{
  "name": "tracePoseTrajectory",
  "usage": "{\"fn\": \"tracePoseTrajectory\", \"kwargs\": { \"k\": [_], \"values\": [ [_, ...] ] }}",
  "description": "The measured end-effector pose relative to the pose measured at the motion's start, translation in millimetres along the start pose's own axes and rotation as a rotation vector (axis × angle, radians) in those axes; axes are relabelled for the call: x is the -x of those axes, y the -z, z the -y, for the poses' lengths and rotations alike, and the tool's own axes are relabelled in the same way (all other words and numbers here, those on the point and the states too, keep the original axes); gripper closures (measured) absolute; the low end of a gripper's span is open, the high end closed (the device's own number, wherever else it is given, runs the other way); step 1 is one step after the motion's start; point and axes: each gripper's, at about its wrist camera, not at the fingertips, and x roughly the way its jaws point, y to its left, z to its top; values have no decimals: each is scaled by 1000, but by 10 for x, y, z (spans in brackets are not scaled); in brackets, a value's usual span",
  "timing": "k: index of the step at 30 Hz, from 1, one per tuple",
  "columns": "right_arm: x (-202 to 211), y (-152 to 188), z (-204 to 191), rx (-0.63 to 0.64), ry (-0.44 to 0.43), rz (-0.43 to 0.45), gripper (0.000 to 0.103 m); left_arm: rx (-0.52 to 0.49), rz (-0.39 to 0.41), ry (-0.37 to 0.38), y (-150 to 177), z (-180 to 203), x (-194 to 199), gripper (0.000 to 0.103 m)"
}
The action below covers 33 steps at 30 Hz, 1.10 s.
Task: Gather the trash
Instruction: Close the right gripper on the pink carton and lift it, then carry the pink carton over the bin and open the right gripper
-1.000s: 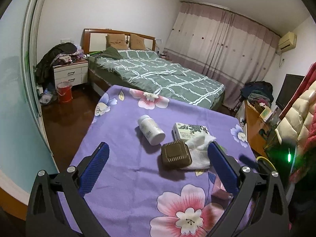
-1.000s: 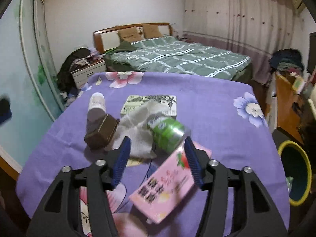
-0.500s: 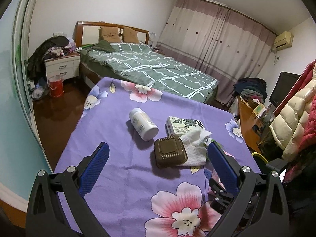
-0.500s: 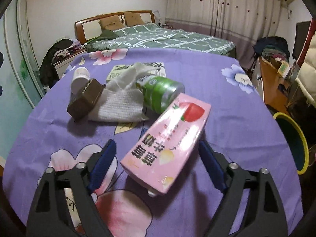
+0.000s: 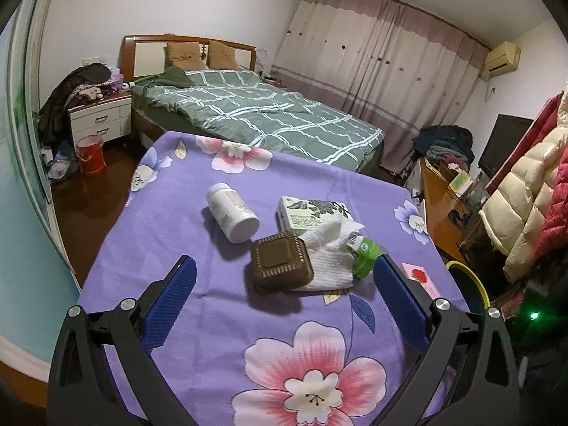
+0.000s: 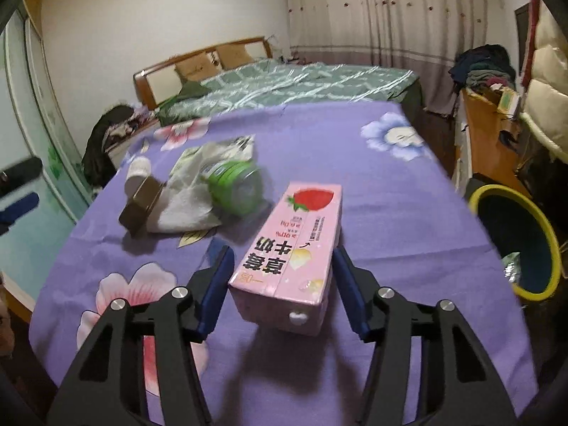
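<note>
While apparently untouched, pink carton [image 6: 294, 248] lies between right gripper [image 6: 280, 266] fingers.

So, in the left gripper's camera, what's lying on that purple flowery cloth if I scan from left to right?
White bottle on its side → brown square box → white crumpled cloth → green can → pink strawberry milk carton, mostly hidden behind the gripper's finger.

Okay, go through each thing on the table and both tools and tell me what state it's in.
Left tool: open, holding nothing.
Right tool: open, straddling the carton.
Pink milk carton: lying flat.
White bottle: on its side, capped.
Green can: on its side.
Brown box: closed.
White cloth: crumpled.
Bin: open, trash inside.
</note>
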Motion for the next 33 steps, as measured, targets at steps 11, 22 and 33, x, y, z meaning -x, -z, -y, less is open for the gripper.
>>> {"fn": "tracePoseTrajectory", "kwargs": {
  "k": [11, 22, 33],
  "values": [
    [272, -159, 780, -108, 50, 66, 50, -36, -51, -7, 65, 278, -266, 5],
    [429, -324, 1011, -139, -37, 106, 51, -44, -61, -21, 27, 427, -428, 5],
    [651, -622, 1586, -188, 125, 220, 51, -41, -72, -46, 29, 449, -534, 5]
  ]
}}
